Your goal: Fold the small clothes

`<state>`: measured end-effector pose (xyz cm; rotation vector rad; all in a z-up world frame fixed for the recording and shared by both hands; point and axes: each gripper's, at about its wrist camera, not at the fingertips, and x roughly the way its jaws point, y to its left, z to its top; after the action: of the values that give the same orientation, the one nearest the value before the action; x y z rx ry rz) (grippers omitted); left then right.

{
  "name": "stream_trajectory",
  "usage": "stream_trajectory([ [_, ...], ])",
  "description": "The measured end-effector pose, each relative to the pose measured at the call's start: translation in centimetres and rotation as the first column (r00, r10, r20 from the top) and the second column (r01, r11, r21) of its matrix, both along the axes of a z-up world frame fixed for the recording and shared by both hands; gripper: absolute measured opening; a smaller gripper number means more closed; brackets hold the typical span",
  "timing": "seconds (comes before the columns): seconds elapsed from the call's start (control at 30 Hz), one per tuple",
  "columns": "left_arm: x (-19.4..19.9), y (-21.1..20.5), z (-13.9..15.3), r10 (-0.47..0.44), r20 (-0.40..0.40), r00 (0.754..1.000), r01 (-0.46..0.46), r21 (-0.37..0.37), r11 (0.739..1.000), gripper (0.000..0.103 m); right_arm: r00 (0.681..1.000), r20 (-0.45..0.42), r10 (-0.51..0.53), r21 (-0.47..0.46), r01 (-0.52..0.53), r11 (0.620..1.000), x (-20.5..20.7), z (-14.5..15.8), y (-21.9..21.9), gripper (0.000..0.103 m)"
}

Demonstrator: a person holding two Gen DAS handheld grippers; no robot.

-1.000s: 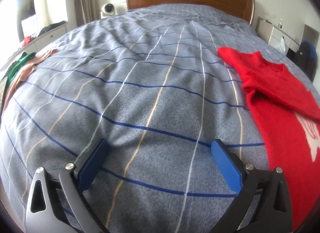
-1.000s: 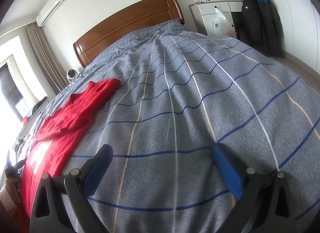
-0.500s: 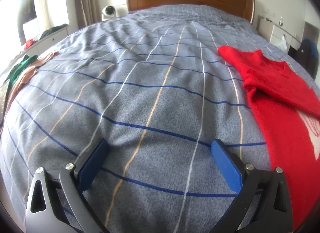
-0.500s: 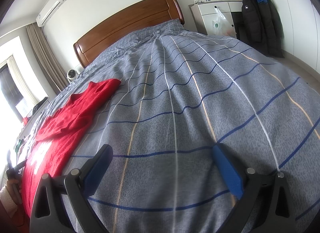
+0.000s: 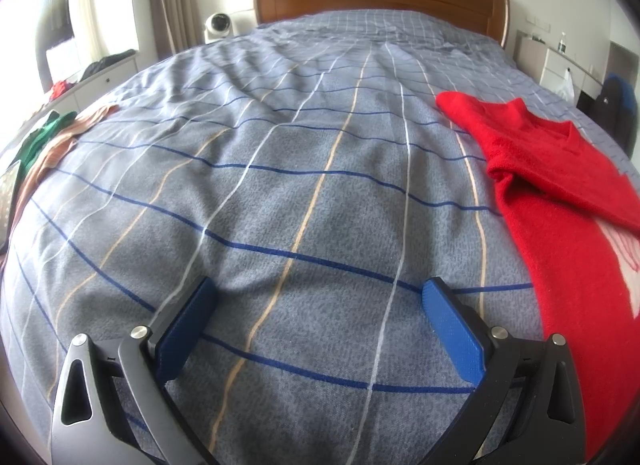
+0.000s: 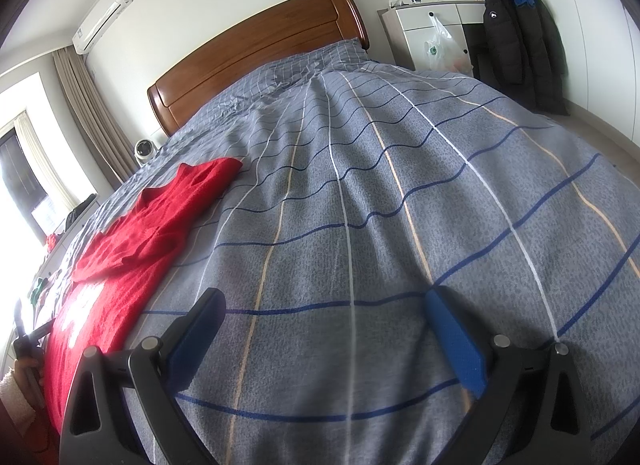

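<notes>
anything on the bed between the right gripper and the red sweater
Nothing: in the right wrist view only bare grey checked bedspread lies between the open right gripper and the red knitted sweater, which sits to its left.

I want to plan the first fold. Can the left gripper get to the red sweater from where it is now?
Probably yes. The left gripper is open over bare bedspread, and the red sweater lies flat just to its right with nothing between them. It only needs to move sideways.
</notes>
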<state>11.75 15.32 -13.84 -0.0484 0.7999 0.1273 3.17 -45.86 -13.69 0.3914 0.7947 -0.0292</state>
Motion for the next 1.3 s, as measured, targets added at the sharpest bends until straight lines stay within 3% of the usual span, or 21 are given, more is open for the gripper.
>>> stream_trajectory([
  [0.47, 0.0, 0.1, 0.3, 0.005, -0.008, 1.000, -0.005, 0.003, 1.000, 0.102, 0.999, -0.037, 0.001, -0.018, -0.002, 1.000, 0.5, -0.1, 0.3, 0.100],
  [0.53, -0.4, 0.5, 1.2, -0.002, -0.045, 0.999, -0.001, -0.052, 0.999, 0.099, 0.997, -0.075, 0.008, -0.047, -0.012, 0.999, 1.1, -0.1, 0.8, 0.101],
  [0.63, -3.2, 1.2, 4.0, -0.103, -0.026, 0.994, 0.094, -0.245, 0.965, 0.097, 0.978, -0.204, 0.036, -0.099, -0.057, 0.993, 2.5, 1.2, 2.0, 0.101],
  [0.7, -5.4, 0.8, 5.3, -0.175, -0.038, 0.984, 0.155, -0.317, 0.936, 0.097, 0.985, -0.161, 0.069, 0.024, -0.066, 0.998, 1.4, 3.5, 2.5, 0.100],
  [0.77, -7.8, -0.4, 5.2, -0.271, -0.105, 0.957, 0.213, -0.380, 0.900, 0.097, 0.984, -0.100, 0.148, 0.165, -0.130, 0.978, -0.8, 5.7, 4.2, 0.100],
  [0.9, -11.0, -3.6, 2.5, -0.402, -0.241, 0.883, 0.264, -0.453, 0.852, 0.092, 0.922, -0.168, 0.350, 0.381, -0.266, 0.885, -5.8, 5.4, 10.7, 0.100],
  [1.0, -11.3, -4.1, 1.4, -0.423, -0.267, 0.866, 0.256, -0.490, 0.833, 0.090, 0.882, -0.201, 0.427, 0.408, -0.321, 0.855, -8.4, 4.1, 14.5, 0.100],
  [1.03, -11.0, -4.1, 1.2, -0.417, -0.276, 0.866, 0.252, -0.478, 0.841, 0.089, 0.870, -0.213, 0.444, 0.393, -0.340, 0.854, -9.0, 3.5, 15.7, 0.100],
  [1.1, -10.5, -3.8, 0.9, -0.410, -0.299, 0.862, 0.242, -0.466, 0.851, 0.080, 0.860, -0.239, 0.451, 0.383, -0.344, 0.858, -9.7, 2.2, 17.0, 0.099],
  [1.2, -10.3, -3.4, 0.5, -0.422, -0.324, 0.847, 0.238, -0.479, 0.845, 0.066, 0.872, -0.263, 0.413, 0.406, -0.288, 0.867, -9.4, 0.8, 17.0, 0.091],
  [1.27, -10.2, -3.4, 0.2, -0.436, -0.343, 0.832, 0.249, -0.472, 0.846, 0.049, 0.876, -0.257, 0.407, 0.433, -0.272, 0.859, -8.7, 0.6, 17.1, 0.071],
  [1.3, -10.3, -3.4, 0.2, -0.441, -0.348, 0.827, 0.253, -0.469, 0.846, 0.028, 0.865, -0.276, 0.419, 0.433, -0.277, 0.858, -8.4, 0.3, 17.6, 0.060],
])
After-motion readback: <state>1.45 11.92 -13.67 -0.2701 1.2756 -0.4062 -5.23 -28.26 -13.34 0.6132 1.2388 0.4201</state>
